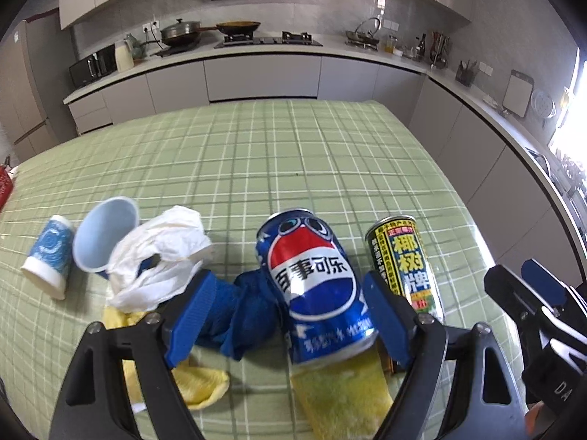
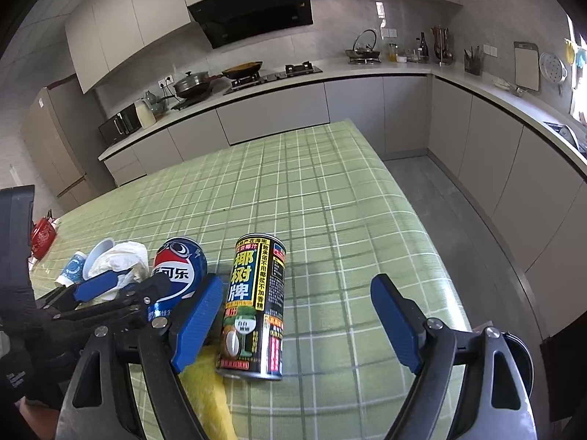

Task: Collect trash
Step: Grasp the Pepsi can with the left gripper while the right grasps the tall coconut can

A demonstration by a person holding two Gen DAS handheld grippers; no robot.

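Note:
A dented blue Pepsi can (image 1: 315,286) stands tilted on a yellow cloth (image 1: 341,392). It is between the fingers of my open left gripper (image 1: 293,315), close to the right pad and apart from the left one. A crumpled blue wrapper (image 1: 249,311) lies beside it. A black-and-yellow coconut juice can (image 2: 256,304) stands upright between the fingers of my open right gripper (image 2: 297,322), nearer the left finger. At the left lie a crumpled white tissue (image 1: 161,253), a pale blue cup (image 1: 102,234) and a blue-and-white paper cup (image 1: 49,253), both on their sides.
The table has a green checked cloth (image 1: 256,154); its right edge drops to a grey floor (image 2: 458,201). A red object (image 2: 42,234) sits at the far left. Kitchen counters with pans run behind and along the right.

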